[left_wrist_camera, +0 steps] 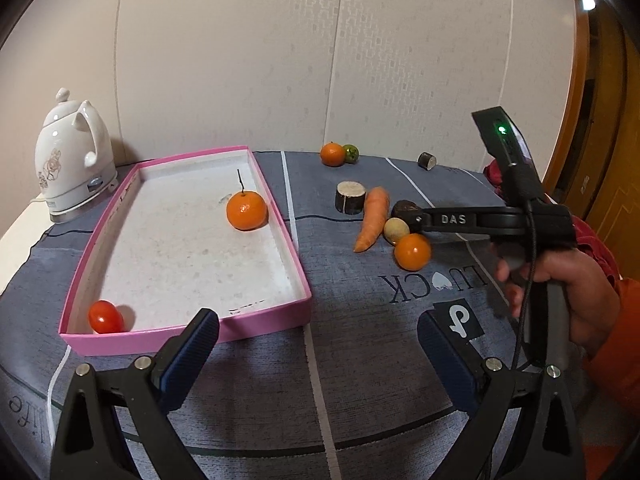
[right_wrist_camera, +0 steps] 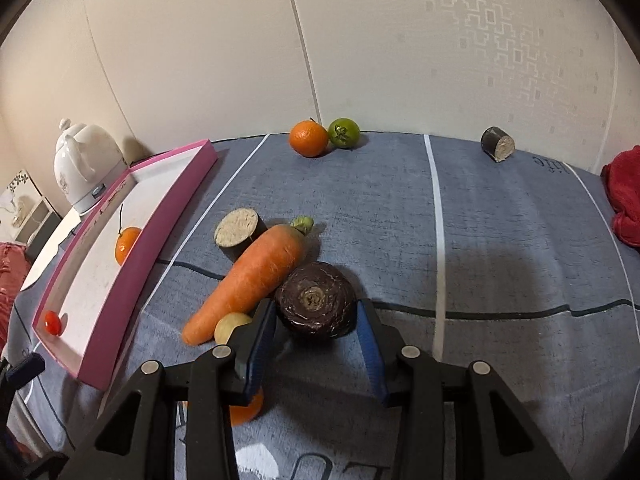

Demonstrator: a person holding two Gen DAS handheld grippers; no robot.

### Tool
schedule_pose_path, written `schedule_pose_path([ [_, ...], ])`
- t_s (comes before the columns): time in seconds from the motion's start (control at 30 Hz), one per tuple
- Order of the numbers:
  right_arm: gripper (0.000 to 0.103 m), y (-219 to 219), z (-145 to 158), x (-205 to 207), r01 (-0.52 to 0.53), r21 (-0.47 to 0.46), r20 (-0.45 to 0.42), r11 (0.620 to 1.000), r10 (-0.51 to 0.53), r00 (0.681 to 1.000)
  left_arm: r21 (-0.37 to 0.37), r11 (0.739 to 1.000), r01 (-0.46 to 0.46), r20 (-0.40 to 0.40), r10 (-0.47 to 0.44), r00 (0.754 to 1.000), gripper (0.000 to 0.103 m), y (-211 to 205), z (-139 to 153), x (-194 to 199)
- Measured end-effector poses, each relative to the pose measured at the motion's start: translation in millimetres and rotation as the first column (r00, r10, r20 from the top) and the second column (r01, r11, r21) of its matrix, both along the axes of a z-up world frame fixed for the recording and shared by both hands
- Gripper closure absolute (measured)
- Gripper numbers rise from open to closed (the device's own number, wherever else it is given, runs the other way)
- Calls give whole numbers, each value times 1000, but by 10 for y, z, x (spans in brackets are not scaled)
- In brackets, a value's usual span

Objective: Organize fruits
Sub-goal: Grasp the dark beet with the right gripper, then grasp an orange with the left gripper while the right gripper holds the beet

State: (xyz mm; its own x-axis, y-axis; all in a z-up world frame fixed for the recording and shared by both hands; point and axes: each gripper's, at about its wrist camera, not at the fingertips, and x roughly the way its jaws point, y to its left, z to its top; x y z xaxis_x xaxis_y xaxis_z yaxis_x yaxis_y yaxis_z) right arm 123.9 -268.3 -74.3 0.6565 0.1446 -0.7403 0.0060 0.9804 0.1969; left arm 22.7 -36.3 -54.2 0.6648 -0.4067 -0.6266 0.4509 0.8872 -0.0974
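Observation:
A pink tray (left_wrist_camera: 280, 322) holds a mandarin with a stem (left_wrist_camera: 246, 211) and a red cherry tomato (left_wrist_camera: 105, 317); the tray also shows in the right wrist view (right_wrist_camera: 160, 240). My left gripper (left_wrist_camera: 318, 336) is open and empty just in front of the tray. My right gripper (right_wrist_camera: 316, 332) is open with its jaws on either side of a dark purple round root (right_wrist_camera: 316, 300), not closed on it. Beside it lie a carrot (right_wrist_camera: 248, 280), a small yellowish fruit (right_wrist_camera: 230, 326) and a mandarin (left_wrist_camera: 413, 252). Another mandarin (right_wrist_camera: 308, 138) and a green tomato (right_wrist_camera: 343, 132) sit at the back.
A white ceramic kettle (left_wrist_camera: 68, 160) stands left of the tray. Two cut dark-skinned stubs lie on the grey cloth, one by the carrot (right_wrist_camera: 237, 227) and one at the back right (right_wrist_camera: 498, 144). A red cloth (right_wrist_camera: 624, 200) lies at the right edge. A wall stands behind.

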Motion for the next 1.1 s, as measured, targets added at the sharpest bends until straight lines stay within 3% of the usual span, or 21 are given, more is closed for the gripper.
schedule_pose_path([
  [0.23,62,-128,0,-78,35,37,2,999,-35,999,12,1000,28,13,-28,1000,3,-150,40,18],
  [0.63,62,-546,28,-517,277,84,7,957,-279,960,79,992,96,11,-97,995,8,-720,15,251],
  [0.8,62,-584,51,-558,314,94,20,945,-317,948,118,983,142,-23,-140,990,28,-974,-78,402],
  [1.1,62,-588,73,-591,310,100,33,945,-315,949,123,975,186,-75,-178,981,49,-1217,-218,565],
])
